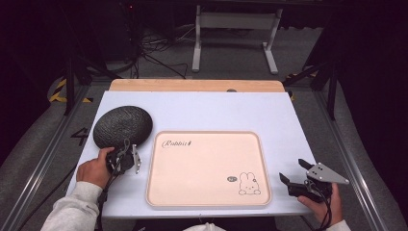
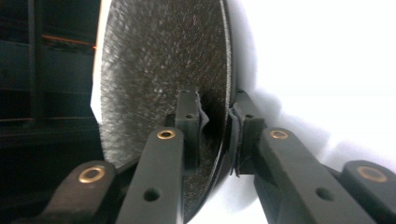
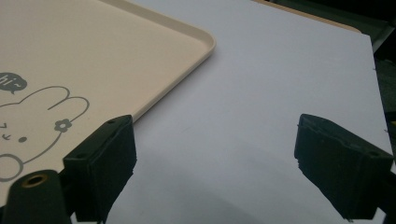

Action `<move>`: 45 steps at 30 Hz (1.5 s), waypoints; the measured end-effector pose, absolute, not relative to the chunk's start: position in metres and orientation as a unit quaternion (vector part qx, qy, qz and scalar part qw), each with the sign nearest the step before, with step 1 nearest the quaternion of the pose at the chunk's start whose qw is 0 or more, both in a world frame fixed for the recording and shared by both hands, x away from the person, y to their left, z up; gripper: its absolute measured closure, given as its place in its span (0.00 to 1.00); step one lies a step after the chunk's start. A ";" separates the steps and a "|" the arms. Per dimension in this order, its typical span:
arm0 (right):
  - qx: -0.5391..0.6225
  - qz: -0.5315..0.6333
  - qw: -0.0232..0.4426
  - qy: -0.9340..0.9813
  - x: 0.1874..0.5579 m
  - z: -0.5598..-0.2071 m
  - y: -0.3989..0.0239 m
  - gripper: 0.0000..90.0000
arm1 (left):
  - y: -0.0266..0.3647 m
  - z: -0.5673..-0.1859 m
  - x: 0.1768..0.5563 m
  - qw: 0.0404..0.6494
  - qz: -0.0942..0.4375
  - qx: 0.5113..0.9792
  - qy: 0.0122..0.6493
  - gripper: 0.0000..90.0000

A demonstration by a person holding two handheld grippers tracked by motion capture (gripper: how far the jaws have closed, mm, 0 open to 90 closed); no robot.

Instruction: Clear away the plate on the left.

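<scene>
On the left of the white worktop (image 1: pixel 202 113) sits a dark textured plate (image 1: pixel 122 126), turned bottom-up as far as the high view tells. The left claw (image 1: pixel 126 159) is at its near edge; its own view shows the jaws nearly closed on the plate's rim. In the middle lies a cream tray (image 1: pixel 207 168) with a rabbit drawing (image 1: pixel 249 185). Right of the tray, the right claw (image 1: pixel 294 171) is spread wide, holding nothing, above bare worktop just beside the tray's corner

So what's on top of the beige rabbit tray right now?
Nothing rests on the tray; only its printed rabbit drawing and script lettering show. The dark textured plate sits beside it on the white table, gripped at its rim by the left gripper.
</scene>
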State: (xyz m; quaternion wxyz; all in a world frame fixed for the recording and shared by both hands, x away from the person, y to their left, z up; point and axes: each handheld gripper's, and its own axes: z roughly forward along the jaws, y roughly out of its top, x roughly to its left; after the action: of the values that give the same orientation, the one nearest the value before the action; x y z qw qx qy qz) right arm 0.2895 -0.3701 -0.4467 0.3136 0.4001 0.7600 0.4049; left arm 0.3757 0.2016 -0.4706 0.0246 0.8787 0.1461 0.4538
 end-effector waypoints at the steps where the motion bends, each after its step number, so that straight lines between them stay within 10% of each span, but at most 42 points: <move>1: 0.399 0.404 0.314 0.761 0.290 -0.447 -0.370 0.15 | 0.200 -0.470 0.374 0.021 0.469 0.871 0.142 0.90; 45: 0.402 0.406 0.314 0.759 0.289 -0.446 -0.370 0.15 | 0.142 -0.412 0.327 0.129 0.520 0.841 0.077 0.96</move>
State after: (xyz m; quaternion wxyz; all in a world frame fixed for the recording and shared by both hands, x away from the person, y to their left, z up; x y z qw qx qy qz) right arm 0.2891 -0.3696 -0.4456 0.3142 0.4015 0.7585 0.4058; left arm 0.3268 0.1421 -0.4118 0.1290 0.8408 0.0772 0.5201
